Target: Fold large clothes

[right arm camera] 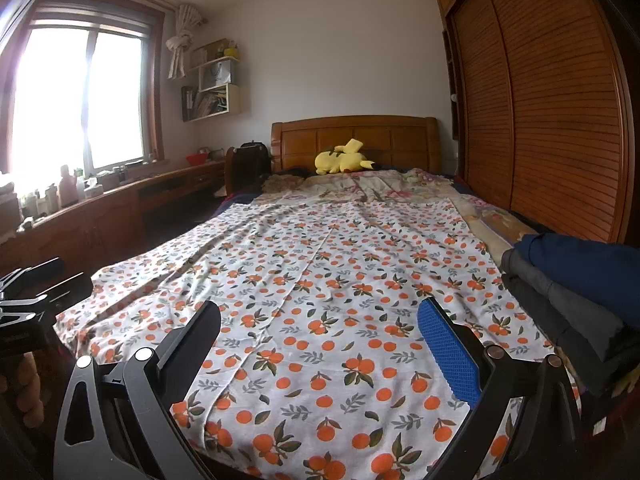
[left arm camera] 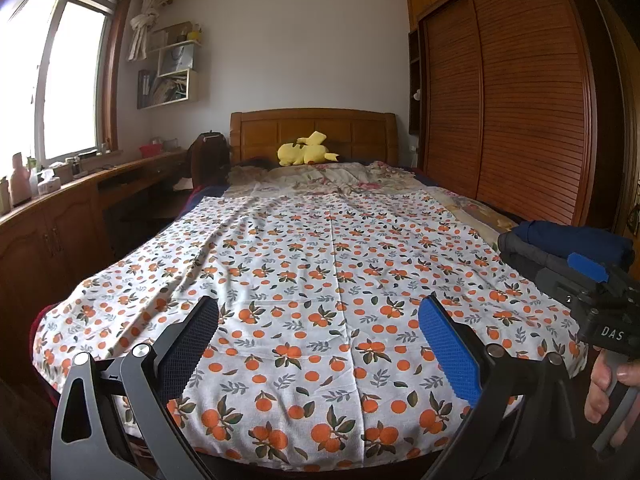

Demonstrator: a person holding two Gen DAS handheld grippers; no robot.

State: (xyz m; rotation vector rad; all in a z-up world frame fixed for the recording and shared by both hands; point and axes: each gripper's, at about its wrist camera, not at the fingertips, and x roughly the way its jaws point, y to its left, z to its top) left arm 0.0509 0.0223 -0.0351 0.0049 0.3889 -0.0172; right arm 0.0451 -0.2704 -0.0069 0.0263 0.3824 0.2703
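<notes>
A large white cloth printed with oranges point(left arm camera: 320, 280) lies spread flat over the bed; it also fills the right wrist view point(right arm camera: 320, 300). My left gripper point(left arm camera: 318, 312) is open and empty, held above the cloth's near edge. My right gripper point(right arm camera: 320, 314) is open and empty too, above the near right part of the cloth. The right gripper's body shows at the right edge of the left wrist view point(left arm camera: 600, 300). The left gripper's body shows at the left edge of the right wrist view point(right arm camera: 32, 300).
A pile of folded dark clothes point(right arm camera: 580, 280) sits on the bed's right side, also in the left wrist view point(left arm camera: 560, 248). A yellow plush toy point(left arm camera: 306, 150) lies by the wooden headboard point(left arm camera: 312, 128). A wardrobe point(left arm camera: 520, 100) stands right, a desk point(left arm camera: 60, 208) left.
</notes>
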